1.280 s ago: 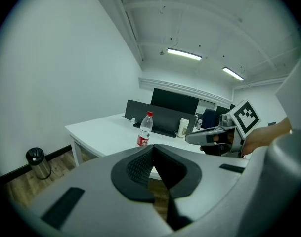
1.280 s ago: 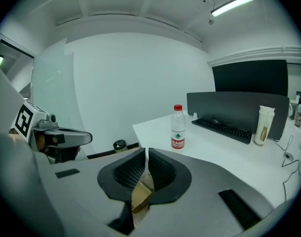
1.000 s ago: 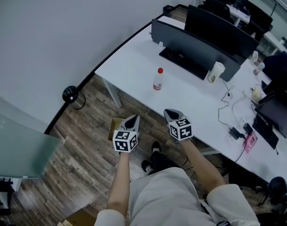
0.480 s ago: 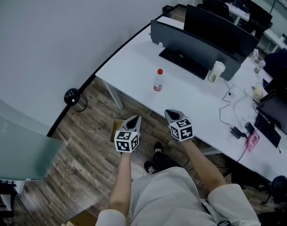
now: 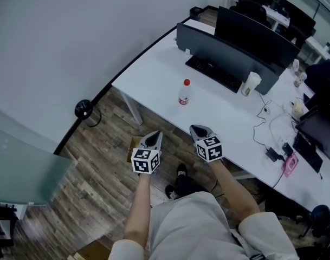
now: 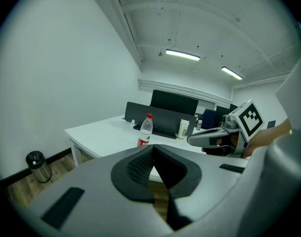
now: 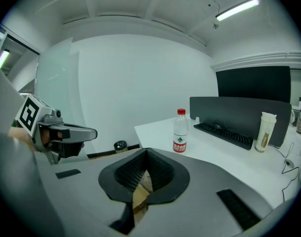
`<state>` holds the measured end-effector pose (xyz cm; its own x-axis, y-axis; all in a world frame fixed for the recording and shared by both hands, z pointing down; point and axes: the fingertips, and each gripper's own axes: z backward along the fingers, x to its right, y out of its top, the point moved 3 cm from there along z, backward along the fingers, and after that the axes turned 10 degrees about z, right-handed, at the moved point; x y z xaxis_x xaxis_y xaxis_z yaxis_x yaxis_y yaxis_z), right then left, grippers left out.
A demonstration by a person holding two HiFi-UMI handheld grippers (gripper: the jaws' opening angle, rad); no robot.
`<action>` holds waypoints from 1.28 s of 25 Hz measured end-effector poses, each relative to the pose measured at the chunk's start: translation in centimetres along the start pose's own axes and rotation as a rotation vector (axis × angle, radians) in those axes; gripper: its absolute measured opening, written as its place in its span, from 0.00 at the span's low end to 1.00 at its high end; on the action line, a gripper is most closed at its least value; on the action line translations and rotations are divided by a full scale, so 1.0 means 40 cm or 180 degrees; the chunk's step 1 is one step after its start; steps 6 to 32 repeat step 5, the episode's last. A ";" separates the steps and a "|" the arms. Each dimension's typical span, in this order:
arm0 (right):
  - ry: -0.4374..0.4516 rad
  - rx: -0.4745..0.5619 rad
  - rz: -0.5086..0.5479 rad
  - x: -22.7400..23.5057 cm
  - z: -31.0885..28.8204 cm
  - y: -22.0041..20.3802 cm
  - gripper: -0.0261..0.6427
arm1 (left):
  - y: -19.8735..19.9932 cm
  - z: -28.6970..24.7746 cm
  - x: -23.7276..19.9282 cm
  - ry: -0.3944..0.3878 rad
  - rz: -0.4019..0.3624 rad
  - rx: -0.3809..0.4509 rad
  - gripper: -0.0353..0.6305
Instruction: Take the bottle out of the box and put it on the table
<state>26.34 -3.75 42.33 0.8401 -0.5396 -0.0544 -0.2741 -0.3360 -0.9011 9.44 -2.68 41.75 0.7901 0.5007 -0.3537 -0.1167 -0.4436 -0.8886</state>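
Observation:
A clear plastic bottle (image 5: 183, 92) with a red cap and red label stands upright on the white table (image 5: 148, 77), near its front edge. It also shows in the left gripper view (image 6: 146, 131) and the right gripper view (image 7: 179, 138). My left gripper (image 5: 153, 139) and right gripper (image 5: 199, 130) hover side by side in front of the table, well short of the bottle. Both are shut with nothing between the jaws (image 6: 152, 148) (image 7: 146, 151). An open cardboard box (image 5: 133, 145) sits on the floor under the left gripper; its inside is hidden.
A black keyboard (image 5: 213, 73), a dark partition (image 5: 230, 47) and a paper cup (image 5: 252, 83) stand behind the bottle. Cables and small devices (image 5: 273, 145) lie at the table's right. A round bin (image 5: 83, 110) is by the wall. The table leg (image 5: 133, 111) stands near the box.

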 end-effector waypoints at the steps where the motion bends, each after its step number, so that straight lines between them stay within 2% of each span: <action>1: 0.0003 0.0003 0.0004 0.000 0.000 0.001 0.10 | 0.001 0.000 0.000 0.0001 -0.0001 0.0000 0.07; 32: 0.0011 0.0006 0.0014 0.006 0.001 0.001 0.10 | 0.000 -0.005 0.004 0.0002 -0.0011 -0.0001 0.07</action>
